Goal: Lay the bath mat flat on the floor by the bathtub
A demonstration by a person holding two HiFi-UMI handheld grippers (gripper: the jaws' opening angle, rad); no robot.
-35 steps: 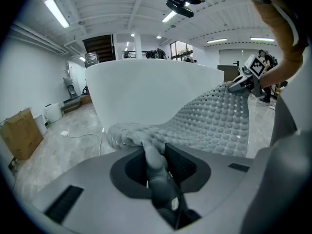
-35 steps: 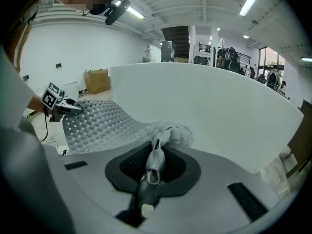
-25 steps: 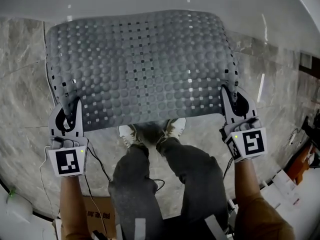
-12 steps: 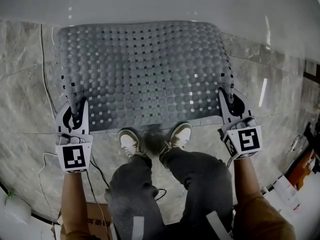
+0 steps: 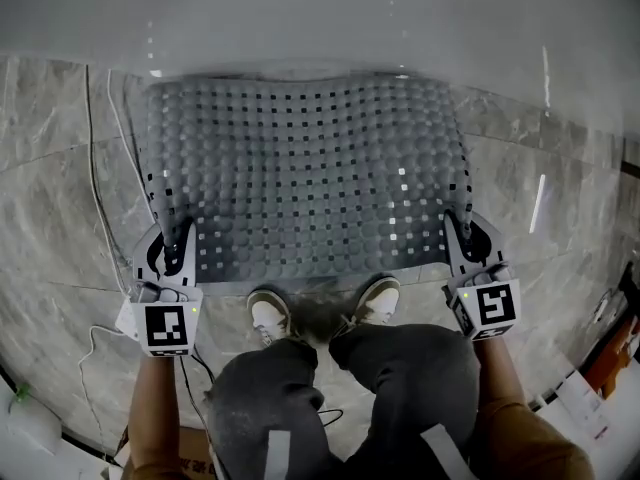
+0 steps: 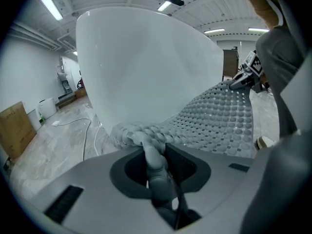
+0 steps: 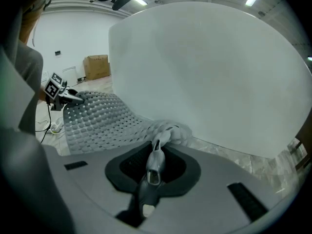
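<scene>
The bath mat (image 5: pixel 305 173), spread mid-frame with its far edge beside the bathtub (image 5: pixel 320 18) at the top, is pinched at its near corners by the left gripper (image 5: pixel 177 250) and right gripper (image 5: pixel 462 240); the laying-down is judged in hand, and level lowering to the floor (image 5: pixel 60 218) before release is called for.

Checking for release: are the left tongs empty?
No, the left tongs are shut on a bunched corner of the bath mat.
</scene>
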